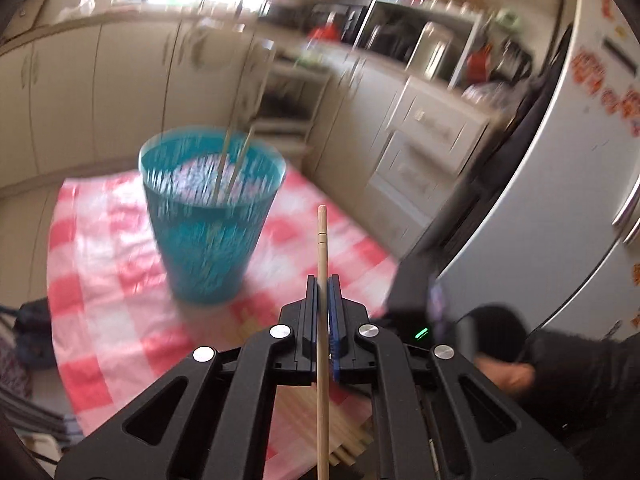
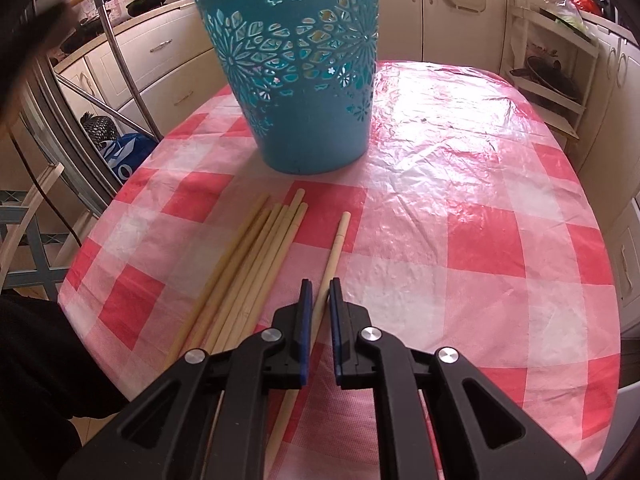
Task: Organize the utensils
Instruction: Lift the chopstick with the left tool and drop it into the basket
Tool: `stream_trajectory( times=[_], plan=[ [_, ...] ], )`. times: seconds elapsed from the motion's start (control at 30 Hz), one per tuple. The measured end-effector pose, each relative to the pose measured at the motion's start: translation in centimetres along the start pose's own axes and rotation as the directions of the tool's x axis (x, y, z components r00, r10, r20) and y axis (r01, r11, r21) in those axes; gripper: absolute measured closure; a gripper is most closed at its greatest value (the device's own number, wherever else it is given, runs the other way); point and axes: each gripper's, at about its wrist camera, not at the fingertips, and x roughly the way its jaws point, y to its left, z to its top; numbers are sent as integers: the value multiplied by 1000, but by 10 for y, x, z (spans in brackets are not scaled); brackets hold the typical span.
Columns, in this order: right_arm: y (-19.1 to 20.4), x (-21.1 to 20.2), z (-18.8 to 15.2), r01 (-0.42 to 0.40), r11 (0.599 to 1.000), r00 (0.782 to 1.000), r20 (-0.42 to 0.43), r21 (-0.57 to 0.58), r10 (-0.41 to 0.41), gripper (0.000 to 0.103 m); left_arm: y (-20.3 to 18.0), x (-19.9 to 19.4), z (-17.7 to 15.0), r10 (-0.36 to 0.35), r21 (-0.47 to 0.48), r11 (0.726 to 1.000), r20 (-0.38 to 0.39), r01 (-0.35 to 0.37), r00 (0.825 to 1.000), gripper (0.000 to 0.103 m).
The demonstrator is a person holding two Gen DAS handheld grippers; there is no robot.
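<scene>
A teal cut-out bucket [image 1: 210,216] stands on the red-and-white checked tablecloth [image 1: 100,264] with two wooden chopsticks [image 1: 236,148] upright in it. My left gripper [image 1: 323,280] is shut on one wooden chopstick [image 1: 322,320] and holds it above the table, right of the bucket. In the right wrist view the bucket [image 2: 304,68] stands ahead. Several chopsticks [image 2: 248,264] lie in a bundle on the cloth [image 2: 460,200]. One single chopstick [image 2: 328,268] lies apart, running between the fingers of my right gripper [image 2: 319,286], whose jaws are slightly apart around it, low over the table.
A white fridge [image 1: 560,184] stands at the right in the left wrist view. Cream cabinets [image 2: 460,8] line the wall behind the table. A metal frame [image 2: 120,68] and a blue bag [image 2: 128,152] are off the table's left edge.
</scene>
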Motion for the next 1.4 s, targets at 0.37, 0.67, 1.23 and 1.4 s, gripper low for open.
stream_trajectory(
  times=[0.37,0.67,1.23,1.4],
  plan=[
    [-3,0,1,-20,999,1000,6,25,19,94,-22,-40,96,202,-62,978,495,-198,845,98],
    [-4,0,0,-20,1000,1000,9,24,20,94,7,4,137,394,-201,917,588,-345,706,98],
    [-2,4,7,-17,1000,1000,-15,18,17,94,36,85,115,554,-158,831,335,-534,762,98],
    [1,4,6,-8,1000,1000,-13,9,8,94,42,69,96,554,-196,832,276,-519,785,80]
  ],
)
